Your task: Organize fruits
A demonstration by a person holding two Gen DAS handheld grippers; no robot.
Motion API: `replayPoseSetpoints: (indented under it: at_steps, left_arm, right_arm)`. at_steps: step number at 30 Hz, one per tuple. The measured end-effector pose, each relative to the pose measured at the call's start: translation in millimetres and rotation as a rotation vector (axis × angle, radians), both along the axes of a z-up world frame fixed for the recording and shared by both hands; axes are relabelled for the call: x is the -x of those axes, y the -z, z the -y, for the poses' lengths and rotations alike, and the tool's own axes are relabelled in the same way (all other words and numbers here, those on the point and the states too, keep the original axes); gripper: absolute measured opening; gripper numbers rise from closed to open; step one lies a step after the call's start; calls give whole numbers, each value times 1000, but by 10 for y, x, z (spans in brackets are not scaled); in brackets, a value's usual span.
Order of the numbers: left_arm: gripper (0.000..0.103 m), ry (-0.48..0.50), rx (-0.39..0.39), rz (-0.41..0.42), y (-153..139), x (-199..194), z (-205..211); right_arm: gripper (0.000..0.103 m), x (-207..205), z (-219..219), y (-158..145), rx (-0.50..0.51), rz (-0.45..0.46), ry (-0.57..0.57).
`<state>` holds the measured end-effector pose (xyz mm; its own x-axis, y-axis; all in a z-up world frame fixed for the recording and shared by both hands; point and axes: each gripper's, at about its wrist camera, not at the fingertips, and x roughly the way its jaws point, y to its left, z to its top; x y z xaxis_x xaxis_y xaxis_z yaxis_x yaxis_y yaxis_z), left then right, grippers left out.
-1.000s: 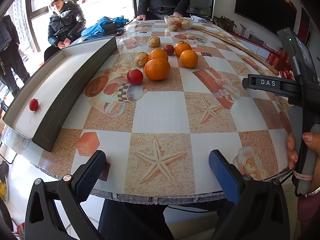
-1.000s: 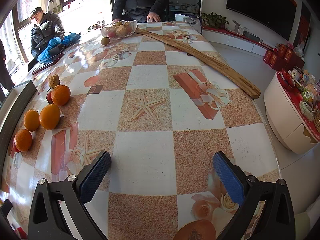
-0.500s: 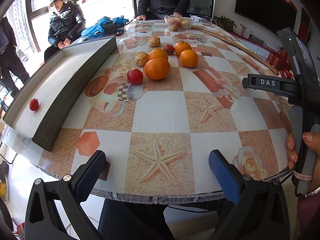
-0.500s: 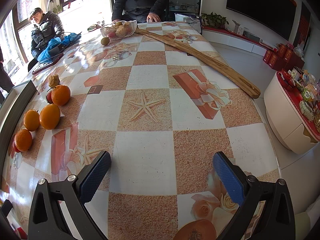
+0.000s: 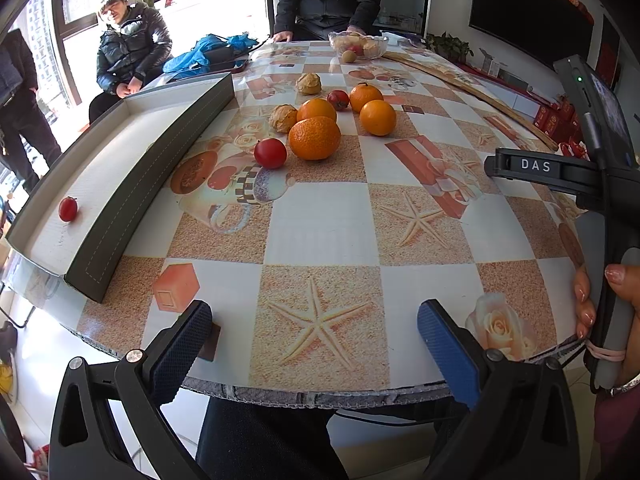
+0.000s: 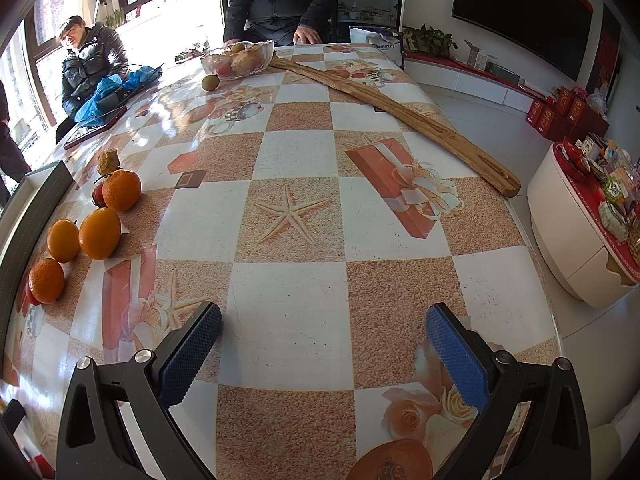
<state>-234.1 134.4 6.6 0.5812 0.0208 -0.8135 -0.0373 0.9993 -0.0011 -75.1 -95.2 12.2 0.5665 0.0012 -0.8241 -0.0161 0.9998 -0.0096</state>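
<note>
Several oranges cluster mid-table, the largest orange (image 5: 314, 138) nearest, with a red tomato (image 5: 270, 153) to its left and two brown walnuts (image 5: 283, 118) behind. A second small red tomato (image 5: 67, 209) lies inside the long grey tray (image 5: 120, 200) at the left. My left gripper (image 5: 314, 340) hangs open and empty at the table's near edge. Over the near right part of the table my right gripper (image 6: 323, 350) is open too, nothing between its fingers; the oranges (image 6: 99, 233) lie far to its left. The right gripper's body (image 5: 560, 172) shows at the left wrist view's right edge, held by a hand (image 5: 600, 300).
A glass bowl (image 6: 237, 59) of fruit and a loose kiwi (image 6: 210, 82) stand at the far end. A long wooden board (image 6: 400, 108) runs along the right side. People sit and stand beyond the table. A white cabinet (image 6: 580, 240) is off to the right.
</note>
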Motion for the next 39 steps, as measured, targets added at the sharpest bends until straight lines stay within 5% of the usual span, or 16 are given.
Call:
replayPoseSetpoints:
  at_steps: [21, 27, 36, 39]
  left_arm:
    - [102, 16, -4, -15, -17, -24, -5]
    - [103, 43, -2, 15, -322, -98, -218]
    - [100, 129, -28, -7, -363, -826, -357]
    - [94, 125, -113, -10, -211, -1018, -343]
  right_arm:
    - [103, -2, 1, 3, 0, 1, 0]
    - [103, -1, 0, 4, -1, 1, -1]
    - [103, -34, -16, -15, 3, -40, -16]
    - [103, -83, -85, -87, -121, -87, -67]
